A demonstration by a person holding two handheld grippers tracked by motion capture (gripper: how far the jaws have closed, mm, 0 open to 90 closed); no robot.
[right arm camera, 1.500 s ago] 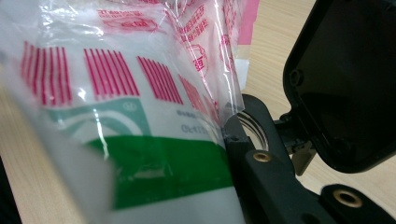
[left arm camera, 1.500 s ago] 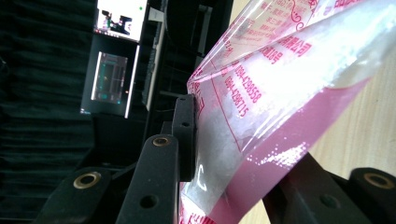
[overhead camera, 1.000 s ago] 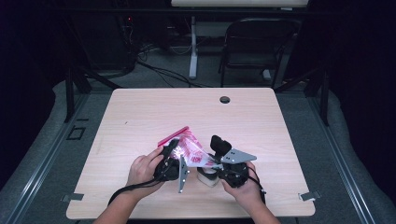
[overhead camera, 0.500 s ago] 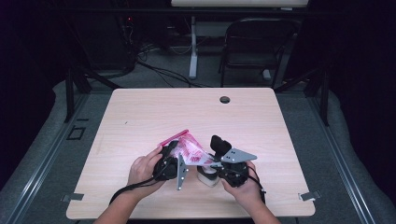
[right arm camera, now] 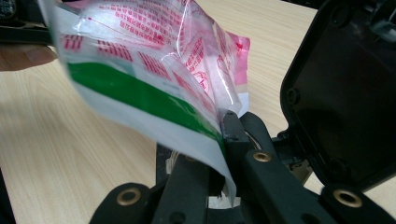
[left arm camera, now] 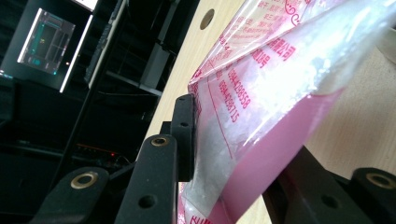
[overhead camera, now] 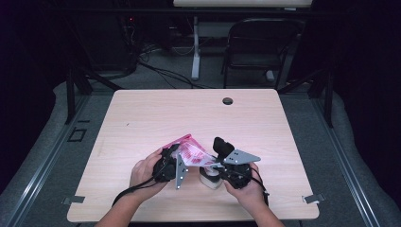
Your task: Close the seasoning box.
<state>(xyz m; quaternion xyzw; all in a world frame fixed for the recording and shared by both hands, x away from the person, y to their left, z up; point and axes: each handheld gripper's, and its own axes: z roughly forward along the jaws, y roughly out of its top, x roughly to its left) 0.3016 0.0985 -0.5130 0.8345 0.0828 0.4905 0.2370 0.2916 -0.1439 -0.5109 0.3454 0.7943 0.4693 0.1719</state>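
Observation:
A clear plastic bag [overhead camera: 193, 152] with pink edges and red printing hangs between my two grippers, just above the near part of the wooden table [overhead camera: 142, 118]. My left gripper [overhead camera: 173, 158] grips its left side. In the left gripper view the bag [left arm camera: 261, 93] bulges between the jaws, and the left pad [left arm camera: 185, 135] presses against it. My right gripper [overhead camera: 215, 166] is shut on the bag's right edge. In the right gripper view the jaws pinch a green and white strip of the bag [right arm camera: 154, 100] at its corner.
A white roll [overhead camera: 209, 179] lies on the table under my right gripper. A dark round hole [overhead camera: 227, 100] sits near the table's far edge. A black chair [overhead camera: 257, 47] and cables stand on the floor behind the table.

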